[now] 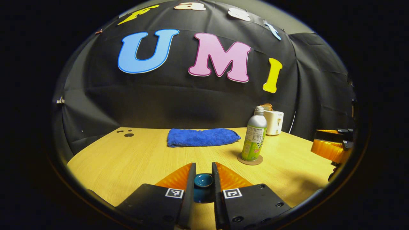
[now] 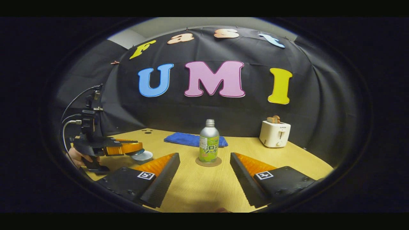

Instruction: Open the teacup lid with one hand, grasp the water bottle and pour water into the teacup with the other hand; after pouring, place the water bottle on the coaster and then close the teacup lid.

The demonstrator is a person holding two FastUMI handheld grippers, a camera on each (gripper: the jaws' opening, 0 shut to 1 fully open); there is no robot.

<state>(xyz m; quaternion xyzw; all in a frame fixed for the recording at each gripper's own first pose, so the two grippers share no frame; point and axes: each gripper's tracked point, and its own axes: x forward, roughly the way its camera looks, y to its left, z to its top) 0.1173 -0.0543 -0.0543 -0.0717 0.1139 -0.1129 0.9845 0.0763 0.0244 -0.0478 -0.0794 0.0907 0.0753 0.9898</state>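
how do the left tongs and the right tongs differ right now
The left tongs are nearly closed, fingers either side of the teacup lid's knob; the right tongs are spread wide with nothing between them. The left tongs sit over the teacup; the right tongs face the water bottle on its coaster, short of it. Both hover above the table.

Materials and finishes
Water bottle [image 2: 209, 141]: brushed metal, glossy printed label; coaster [image 2: 208, 162]: matt cork-like; towel [image 1: 202, 137]: fluffy cloth; surface [image 1: 134, 159]: smooth wood grain; toaster [image 2: 274, 133]: glossy plastic.
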